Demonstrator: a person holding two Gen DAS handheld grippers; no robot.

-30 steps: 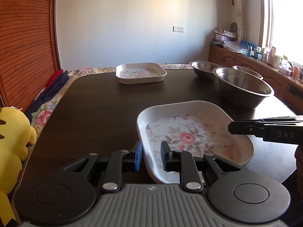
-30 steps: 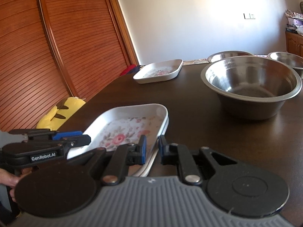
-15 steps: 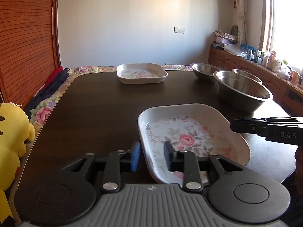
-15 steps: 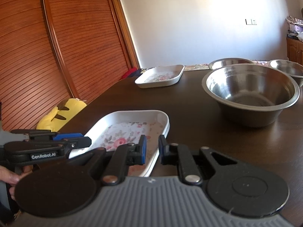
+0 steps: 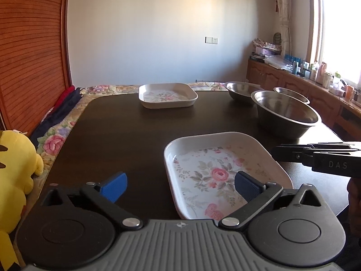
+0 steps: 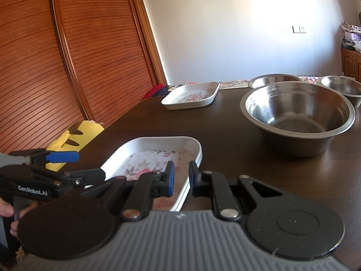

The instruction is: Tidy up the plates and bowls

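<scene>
— While nothing is stacked yet, what does the left wrist view show?
— Left gripper (image 5: 180,186) jaws spread wide, empty, straddling the near plate's (image 5: 223,171) rim at 6 o'clock; far plate (image 5: 167,95) at 12, bowls (image 5: 285,111) at 2 on the worktop (image 5: 126,131).
— And the right wrist view?
— Right gripper (image 6: 181,178) jaws nearly closed around the near plate's rim, hold uncertain. Everything remains to gather.

— What is the right gripper (image 6: 181,178) doing?
— Its narrowly parted fingers are straddling the near floral plate's (image 6: 144,149) rim.
— And behind?
— A steel bowl (image 6: 297,122) is sitting on the table (image 6: 225,131).
</scene>
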